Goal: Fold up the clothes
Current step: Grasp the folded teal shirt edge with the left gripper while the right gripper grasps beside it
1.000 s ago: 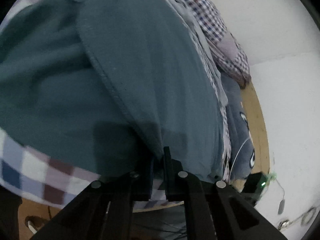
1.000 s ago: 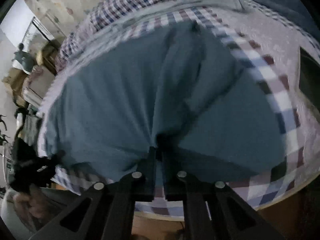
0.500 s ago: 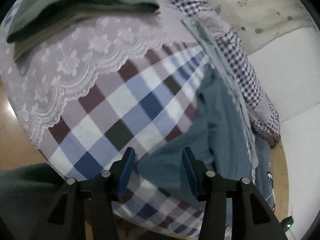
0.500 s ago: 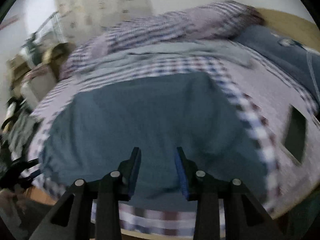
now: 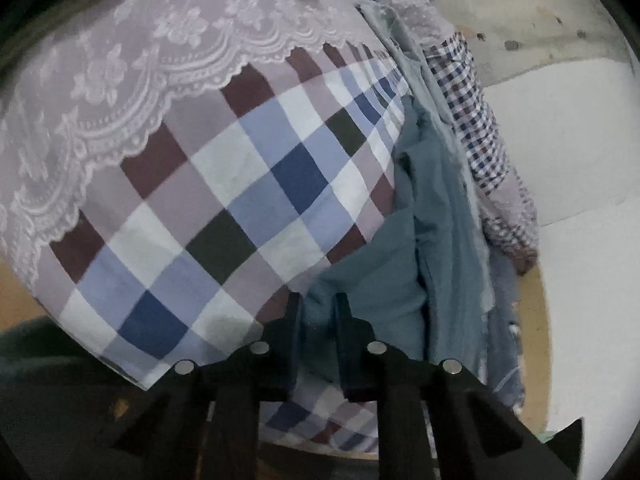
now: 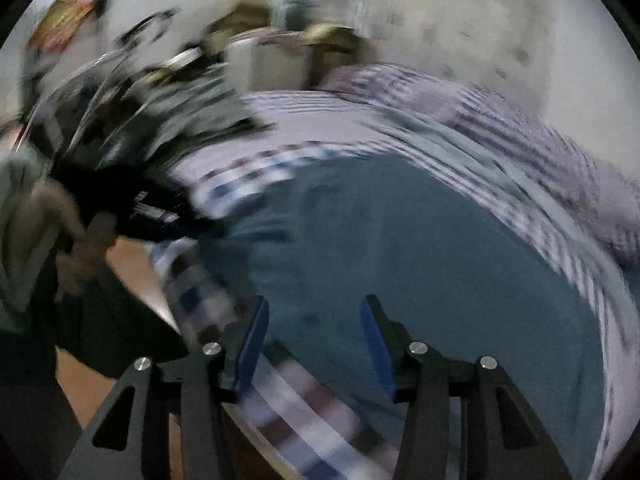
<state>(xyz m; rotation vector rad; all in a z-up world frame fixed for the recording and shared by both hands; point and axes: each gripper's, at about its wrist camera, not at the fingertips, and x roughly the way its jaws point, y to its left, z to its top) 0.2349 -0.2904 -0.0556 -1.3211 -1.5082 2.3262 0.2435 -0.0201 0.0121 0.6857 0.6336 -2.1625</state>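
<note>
Teal garment (image 5: 404,240) bunched along the bed's (image 5: 224,184) edge, no longer spread flat, corner being pinched by closing left gripper (image 5: 318,312) jaws, right gripper (image 6: 314,322) jaws opening, emptied.

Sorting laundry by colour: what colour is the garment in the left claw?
Plain teal blue garment, no pattern; clearest in the left wrist view.

Checked bedcover (image 5: 248,184) — lace overlay (image 5: 120,64).
</note>
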